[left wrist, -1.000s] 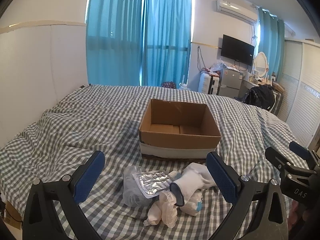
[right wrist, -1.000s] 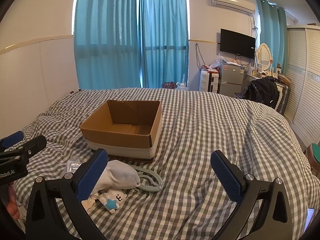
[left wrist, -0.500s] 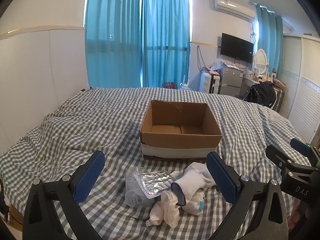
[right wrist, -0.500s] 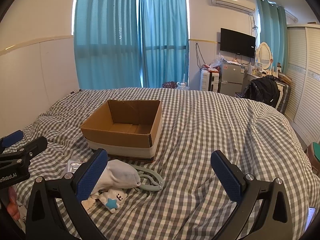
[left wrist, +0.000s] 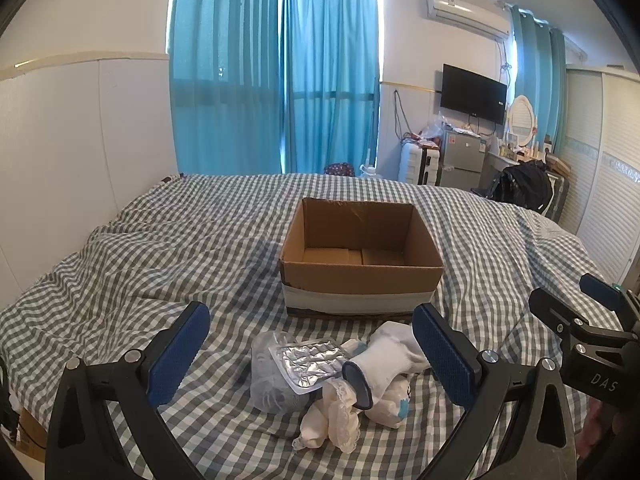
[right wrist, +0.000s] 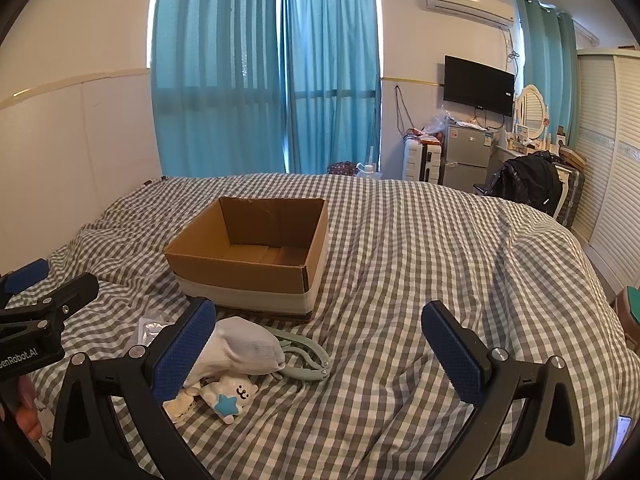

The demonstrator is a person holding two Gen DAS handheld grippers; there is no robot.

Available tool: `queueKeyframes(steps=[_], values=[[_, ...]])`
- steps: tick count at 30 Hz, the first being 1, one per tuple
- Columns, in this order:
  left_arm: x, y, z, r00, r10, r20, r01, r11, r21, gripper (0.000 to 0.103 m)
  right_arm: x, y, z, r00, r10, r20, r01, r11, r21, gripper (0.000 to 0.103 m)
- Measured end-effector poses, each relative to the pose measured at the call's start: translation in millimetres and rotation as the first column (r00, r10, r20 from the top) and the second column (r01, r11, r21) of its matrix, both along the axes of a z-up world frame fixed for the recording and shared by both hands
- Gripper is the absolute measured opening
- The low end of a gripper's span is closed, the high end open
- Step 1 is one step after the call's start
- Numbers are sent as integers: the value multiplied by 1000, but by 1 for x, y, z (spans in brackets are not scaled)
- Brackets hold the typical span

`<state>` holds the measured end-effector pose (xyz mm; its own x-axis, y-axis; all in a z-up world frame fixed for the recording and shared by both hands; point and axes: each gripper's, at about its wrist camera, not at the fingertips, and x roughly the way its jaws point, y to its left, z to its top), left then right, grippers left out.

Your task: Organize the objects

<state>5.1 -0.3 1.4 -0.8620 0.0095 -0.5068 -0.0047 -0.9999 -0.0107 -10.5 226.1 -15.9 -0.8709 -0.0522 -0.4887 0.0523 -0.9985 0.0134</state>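
An open, empty cardboard box [left wrist: 360,276] [right wrist: 248,280] sits on the checked bed. In front of it lies a pile: a silver blister pack [left wrist: 308,362] on a clear plastic bag [left wrist: 268,384], a white sock [left wrist: 390,354] [right wrist: 240,350], a lacy cream cloth [left wrist: 336,420], a small white toy with a blue star [right wrist: 232,396] and a pale green clip [right wrist: 304,354]. My left gripper [left wrist: 316,354] is open and empty above the pile. My right gripper [right wrist: 320,346] is open and empty, right of the pile.
The checked bedspread [right wrist: 440,272] is rumpled, with folds at the left. A white wall panel [left wrist: 80,152] runs along the left. Beyond the bed stand blue curtains [left wrist: 280,80], a small fridge [right wrist: 466,160], a suitcase [right wrist: 422,162] and a black bag [right wrist: 528,184].
The left wrist view has risen and tilted slightly, so the pile and box sit a little lower in it. The right gripper has hardly moved. Both stay open.
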Motion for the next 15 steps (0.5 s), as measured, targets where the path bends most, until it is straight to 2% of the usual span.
queueKeyframes(steps=[15], values=[[3, 3, 4, 1000, -12, -10, 12, 1000, -17, 103, 5, -1, 7, 1000, 12, -8, -12, 1000, 6, 103]])
